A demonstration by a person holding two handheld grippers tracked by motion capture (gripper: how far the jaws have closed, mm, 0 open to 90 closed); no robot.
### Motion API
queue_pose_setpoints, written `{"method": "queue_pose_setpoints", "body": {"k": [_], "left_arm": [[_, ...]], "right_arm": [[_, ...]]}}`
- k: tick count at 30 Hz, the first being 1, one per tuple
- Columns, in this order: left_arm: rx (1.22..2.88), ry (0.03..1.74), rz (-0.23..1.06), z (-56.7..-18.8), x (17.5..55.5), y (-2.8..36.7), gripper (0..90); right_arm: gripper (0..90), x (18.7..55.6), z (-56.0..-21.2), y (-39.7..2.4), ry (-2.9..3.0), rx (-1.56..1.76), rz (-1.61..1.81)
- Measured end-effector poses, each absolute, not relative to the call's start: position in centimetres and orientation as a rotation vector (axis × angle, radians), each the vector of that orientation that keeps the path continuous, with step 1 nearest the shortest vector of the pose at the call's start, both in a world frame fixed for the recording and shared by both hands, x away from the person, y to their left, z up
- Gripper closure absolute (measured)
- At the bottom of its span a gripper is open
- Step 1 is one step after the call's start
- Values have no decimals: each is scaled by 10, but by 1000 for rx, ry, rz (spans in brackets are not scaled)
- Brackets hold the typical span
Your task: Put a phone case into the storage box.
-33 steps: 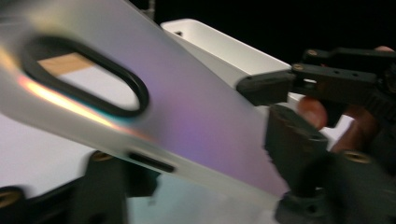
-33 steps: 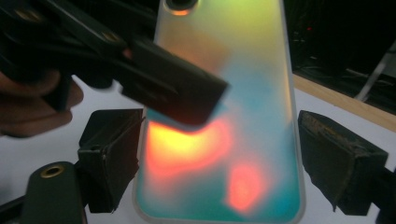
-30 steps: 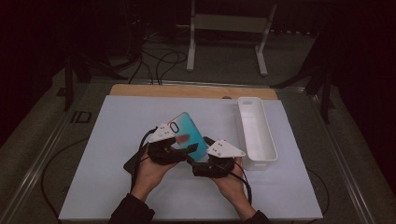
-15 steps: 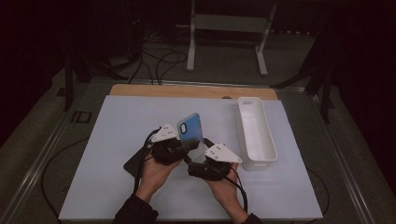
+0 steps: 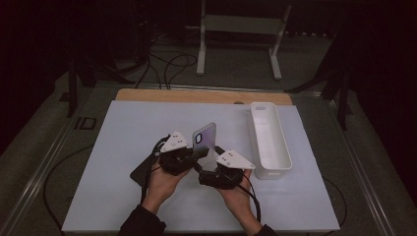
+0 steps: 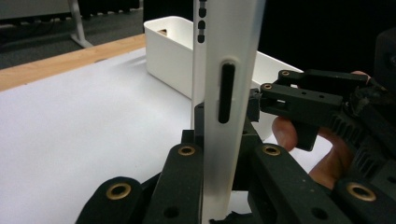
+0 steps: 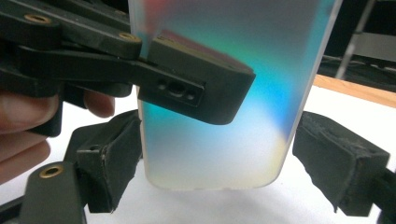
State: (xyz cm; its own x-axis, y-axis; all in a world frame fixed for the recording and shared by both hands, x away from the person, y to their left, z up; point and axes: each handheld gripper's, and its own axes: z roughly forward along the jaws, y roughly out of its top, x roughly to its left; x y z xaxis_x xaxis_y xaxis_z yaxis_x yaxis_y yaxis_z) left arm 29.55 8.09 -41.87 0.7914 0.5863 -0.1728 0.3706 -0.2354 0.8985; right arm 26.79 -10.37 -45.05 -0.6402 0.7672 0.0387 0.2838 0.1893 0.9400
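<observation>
The table (image 5: 118, 196), covered by a white sheet with a strip of bare wood along its far edge, took up most of the high view. A long white tray (image 5: 269, 140) lay on the right part of the sheet, its length running away from the person, and a flat dark thing (image 5: 141, 171), too dim to tell apart, lay on the sheet just under the left hand.

Near the middle of the sheet the person's two hands met. The left gripper (image 5: 189, 156) and the right gripper (image 5: 215, 161) sat close together, each with its grey three-cornered plate on top, and between them a phone case (image 5: 204, 140) stood upright, clear of the table.

In the left gripper view the phone case (image 6: 223, 88) showed edge-on, a pale side wall with a dark slot. The left gripper's jaws had just been closing, and here they pressed on the case from both flat sides, low on its length, so the case rose straight out from between them.

In the right gripper view the phone case (image 7: 224, 93) showed its broad shimmering face. The right gripper's (image 7: 217, 175) jaws stood wide, one pad (image 7: 114, 158) just touching or nearly touching the case's left edge near its bottom corner, the other pad (image 7: 338, 161) standing off from the right edge with a gap.
</observation>
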Motion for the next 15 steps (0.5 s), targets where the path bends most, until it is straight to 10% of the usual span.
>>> {"method": "queue_pose_setpoints", "body": {"k": [15], "left_arm": [[1822, 773, 287, -418, 296, 96, 859]], "right_arm": [[76, 278, -436, -117, 2205, 873, 1384]]}}
